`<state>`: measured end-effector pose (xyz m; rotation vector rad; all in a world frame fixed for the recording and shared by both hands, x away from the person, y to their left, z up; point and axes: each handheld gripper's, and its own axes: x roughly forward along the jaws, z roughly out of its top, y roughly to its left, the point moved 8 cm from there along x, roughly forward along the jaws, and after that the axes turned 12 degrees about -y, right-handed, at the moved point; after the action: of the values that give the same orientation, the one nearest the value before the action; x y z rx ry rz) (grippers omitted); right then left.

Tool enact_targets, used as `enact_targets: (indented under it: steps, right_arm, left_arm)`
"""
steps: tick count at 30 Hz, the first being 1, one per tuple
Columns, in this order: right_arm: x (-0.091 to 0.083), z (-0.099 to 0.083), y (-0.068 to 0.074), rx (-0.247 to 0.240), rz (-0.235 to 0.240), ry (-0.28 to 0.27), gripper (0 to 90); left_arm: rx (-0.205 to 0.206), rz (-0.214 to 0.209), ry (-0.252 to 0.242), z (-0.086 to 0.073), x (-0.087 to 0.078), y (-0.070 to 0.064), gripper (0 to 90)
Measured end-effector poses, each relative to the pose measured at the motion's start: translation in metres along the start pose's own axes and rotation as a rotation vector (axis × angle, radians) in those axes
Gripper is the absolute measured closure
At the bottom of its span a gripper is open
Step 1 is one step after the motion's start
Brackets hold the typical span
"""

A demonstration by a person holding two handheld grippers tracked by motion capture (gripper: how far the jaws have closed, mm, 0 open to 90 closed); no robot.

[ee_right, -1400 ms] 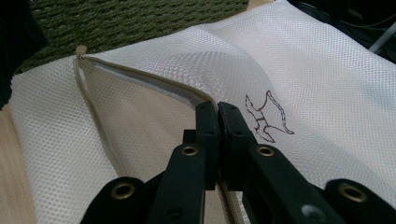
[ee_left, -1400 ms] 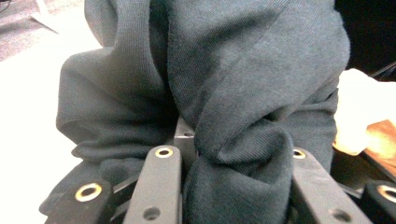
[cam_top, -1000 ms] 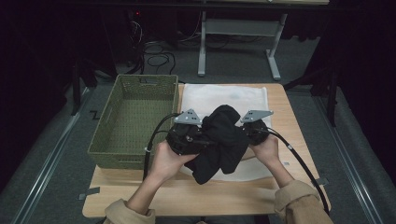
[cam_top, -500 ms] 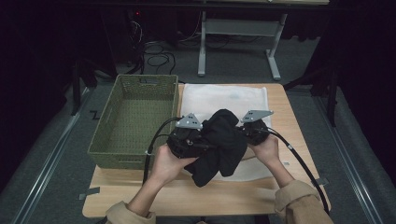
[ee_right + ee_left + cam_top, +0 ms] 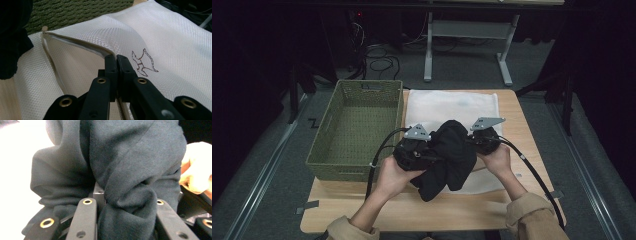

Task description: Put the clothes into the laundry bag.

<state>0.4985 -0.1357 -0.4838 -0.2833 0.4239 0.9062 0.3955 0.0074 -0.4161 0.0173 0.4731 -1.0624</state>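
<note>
cloth (image 5: 447, 160): dark and soft, all bunched up. it sits over the near part of the white bag, between the two hands, in the middle of the table.
cloth up close (image 5: 120, 170): thick folds sit right in front of the left claw and between its jaws.
left claw (image 5: 414, 150): its jaws are a bit apart with a fold of the cloth squeezed between them. it is holding the cloth.
right claw (image 5: 116, 62): its jaws are pressed tight on the edge of the bag, right by the zip.
bag (image 5: 452, 105): white net, flat on the table, its far part bare. a small animal drawing (image 5: 143, 62) is on it.
bag mouth (image 5: 75, 43): the edge is lifted up a little, so it gapes.
basket (image 5: 357, 130): green, woven, just left of the bag.
table (image 5: 522, 125): light wood.
hands: left hand (image 5: 394, 175) and right hand (image 5: 497, 160) each hold a claw.
</note>
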Motion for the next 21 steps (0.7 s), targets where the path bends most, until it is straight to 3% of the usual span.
enact_targets:
  steps: [21]
  right_arm:
    - [-0.002, 0.001, 0.000, -0.003, -0.004, 0.021, 88.7]
  left_arm:
    - [-0.012, -0.032, 0.007, -0.012, 0.011, -0.001, 70.8]
